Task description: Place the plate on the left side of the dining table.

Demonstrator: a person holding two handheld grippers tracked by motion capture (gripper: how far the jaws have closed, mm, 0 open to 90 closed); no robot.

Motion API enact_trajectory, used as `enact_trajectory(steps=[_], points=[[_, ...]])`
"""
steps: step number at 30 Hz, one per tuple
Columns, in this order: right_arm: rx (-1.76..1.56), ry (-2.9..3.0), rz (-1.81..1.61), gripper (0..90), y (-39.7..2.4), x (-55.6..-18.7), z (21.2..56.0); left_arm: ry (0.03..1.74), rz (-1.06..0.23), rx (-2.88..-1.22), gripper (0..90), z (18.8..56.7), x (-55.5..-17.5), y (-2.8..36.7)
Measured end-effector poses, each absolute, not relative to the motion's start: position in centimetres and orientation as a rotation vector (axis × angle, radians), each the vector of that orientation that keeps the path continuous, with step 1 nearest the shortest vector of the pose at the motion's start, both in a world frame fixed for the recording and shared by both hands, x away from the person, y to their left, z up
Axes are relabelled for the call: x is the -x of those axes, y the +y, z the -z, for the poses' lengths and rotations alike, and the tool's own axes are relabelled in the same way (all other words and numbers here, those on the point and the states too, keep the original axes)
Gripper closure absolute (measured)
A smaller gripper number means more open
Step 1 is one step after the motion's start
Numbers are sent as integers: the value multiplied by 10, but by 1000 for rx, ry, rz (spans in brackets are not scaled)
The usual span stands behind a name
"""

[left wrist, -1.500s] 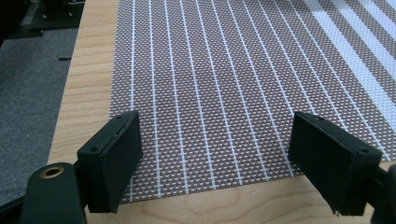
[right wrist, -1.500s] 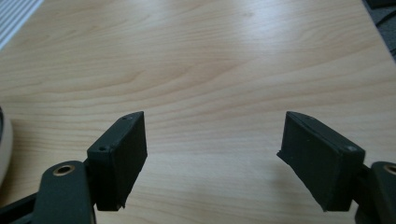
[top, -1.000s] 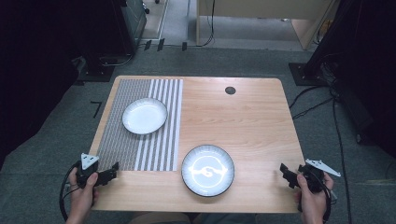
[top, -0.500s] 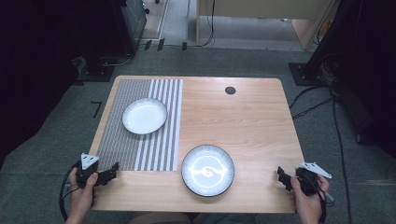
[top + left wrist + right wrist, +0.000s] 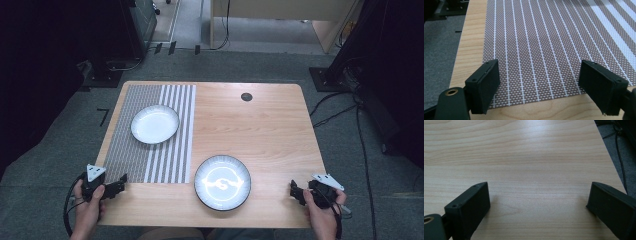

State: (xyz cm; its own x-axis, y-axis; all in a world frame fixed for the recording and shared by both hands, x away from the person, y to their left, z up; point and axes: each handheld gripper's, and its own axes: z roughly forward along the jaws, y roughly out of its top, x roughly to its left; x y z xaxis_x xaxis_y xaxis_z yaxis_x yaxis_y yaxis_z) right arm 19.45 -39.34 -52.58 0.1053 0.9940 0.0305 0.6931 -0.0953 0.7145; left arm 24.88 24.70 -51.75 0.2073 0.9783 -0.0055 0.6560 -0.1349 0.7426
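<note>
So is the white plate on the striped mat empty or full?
Empty: the white plate shows a bare inside, upright on the striped mat.

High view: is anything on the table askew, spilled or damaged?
Nothing stands out. The white plate sits flat on the striped placemat, which lies square to the table edge. The dark-rimmed plate rests on bare wood near the front. No spills or breakage.

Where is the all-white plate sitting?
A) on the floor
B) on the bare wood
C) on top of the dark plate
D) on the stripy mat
D: in the high view the white plate lies on the striped placemat at the table's left, while the dark-rimmed plate sits apart on the bare wooden table.
</note>
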Motion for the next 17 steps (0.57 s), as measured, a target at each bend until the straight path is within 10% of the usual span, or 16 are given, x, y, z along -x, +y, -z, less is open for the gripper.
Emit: enact_trajectory(steps=[17], points=[[-1841, 1666, -723, 0, -393, -196, 526, 1515, -667, -1868, 173, 518, -249, 247]])
